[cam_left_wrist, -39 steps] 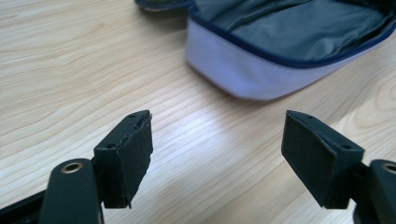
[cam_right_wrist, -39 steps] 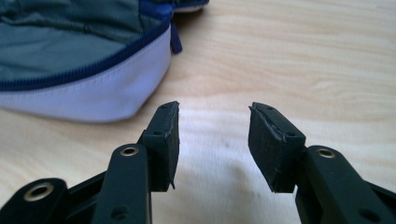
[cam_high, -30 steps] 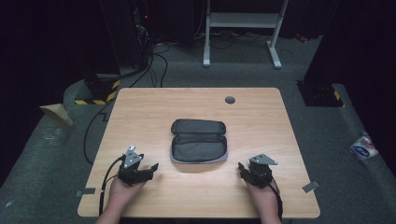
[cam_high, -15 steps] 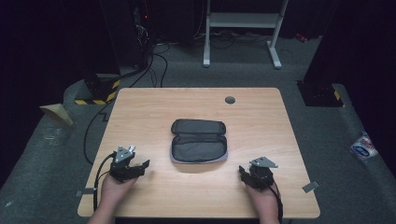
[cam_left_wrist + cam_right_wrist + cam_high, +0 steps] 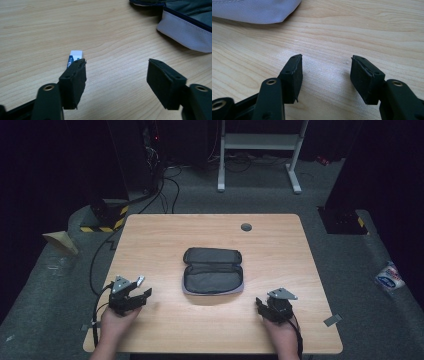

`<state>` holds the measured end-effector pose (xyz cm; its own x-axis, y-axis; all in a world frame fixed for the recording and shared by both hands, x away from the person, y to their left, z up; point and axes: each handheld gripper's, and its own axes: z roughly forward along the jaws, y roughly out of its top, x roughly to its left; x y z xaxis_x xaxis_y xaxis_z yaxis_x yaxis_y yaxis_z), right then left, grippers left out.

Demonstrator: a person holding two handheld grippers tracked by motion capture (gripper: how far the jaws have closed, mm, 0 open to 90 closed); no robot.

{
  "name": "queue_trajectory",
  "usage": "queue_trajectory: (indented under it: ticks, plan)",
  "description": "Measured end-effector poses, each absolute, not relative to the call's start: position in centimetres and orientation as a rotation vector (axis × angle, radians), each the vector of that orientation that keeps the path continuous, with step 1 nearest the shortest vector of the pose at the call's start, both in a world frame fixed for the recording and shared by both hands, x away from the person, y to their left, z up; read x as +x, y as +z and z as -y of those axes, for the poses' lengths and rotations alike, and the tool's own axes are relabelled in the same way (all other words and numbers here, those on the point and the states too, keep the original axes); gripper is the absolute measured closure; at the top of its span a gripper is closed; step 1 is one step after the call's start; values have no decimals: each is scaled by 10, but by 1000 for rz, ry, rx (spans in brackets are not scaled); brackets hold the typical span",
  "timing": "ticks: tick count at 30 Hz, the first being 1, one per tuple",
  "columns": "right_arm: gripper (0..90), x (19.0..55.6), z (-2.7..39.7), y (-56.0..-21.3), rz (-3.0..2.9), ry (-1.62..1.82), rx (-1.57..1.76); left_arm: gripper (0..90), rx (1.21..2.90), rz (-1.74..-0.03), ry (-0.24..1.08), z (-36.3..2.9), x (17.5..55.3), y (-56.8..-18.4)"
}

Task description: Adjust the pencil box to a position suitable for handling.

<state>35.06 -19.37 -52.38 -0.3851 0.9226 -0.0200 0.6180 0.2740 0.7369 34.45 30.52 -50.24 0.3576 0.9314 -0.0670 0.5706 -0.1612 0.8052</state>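
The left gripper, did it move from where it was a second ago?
Yes. The left gripper slid away from the pencil case, toward the table's left edge, and a bit nearer the person.

table's [image 5: 165,240] pale wood with a visible grain, pencil case [image 5: 213,271] is matt woven grey cloth, eraser [image 5: 75,58] has a paper sleeve

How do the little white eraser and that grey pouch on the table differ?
The eraser is a small white block with a blue printed sleeve; the pouch is far larger, soft grey fabric. The eraser lies near the left tool, beside one jaw and not gripped; the pouch sits mid-table, unzipped and spread open. Both rest on the wooden table, and neither is held.
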Motion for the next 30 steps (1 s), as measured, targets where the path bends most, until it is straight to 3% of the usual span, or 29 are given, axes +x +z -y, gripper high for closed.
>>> queue_trajectory:
  ticks: [18, 30]
  plan:
    - [434, 350, 194, -524, -2101, 904, 1387, 419, 1841, -1385, 648, -325, 357, -513]
    - [434, 350, 194, -524, -2101, 904, 1387, 467, 1810, -1425, 621, -332, 374, -519]
